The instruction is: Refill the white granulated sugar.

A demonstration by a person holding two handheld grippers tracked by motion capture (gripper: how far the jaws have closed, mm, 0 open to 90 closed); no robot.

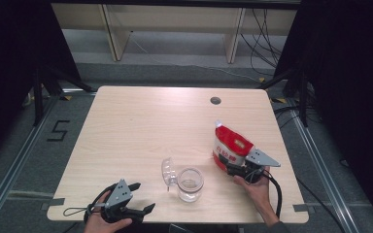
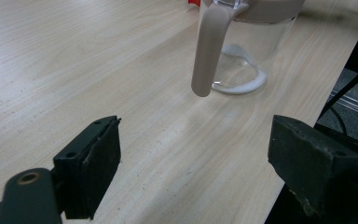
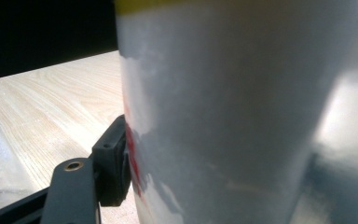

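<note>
I am gripping the red-and-white pouch [image 1: 230, 148] with my right gripper [image 1: 240, 171] on the right half of the bench [image 1: 141, 126]; the pouch is standing upright, just right of the clear glass jar [image 1: 190, 184]. In the right gripper view the pouch's glossy white side [image 3: 242, 116] is sitting between the jaws, the one visible jaw pressing against its edge, so I am reading this grip as closed on the pouch. My left gripper [image 1: 135, 208] is resting at the near left corner, jaws standing wide apart with nothing between them. Step in hand, as I judge it: securing the pouch before lifting and tipping it toward the jar mouth. The next move is probably calling for a firm hold low on the pouch, with the left gripper steadying the jar. The high view is showing the jar's hinged clear lid [image 1: 168, 171] swung open to its left; the left gripper view is instead showing the jar's beige handle [image 2: 209, 51] and a white ring at its base.
</note>
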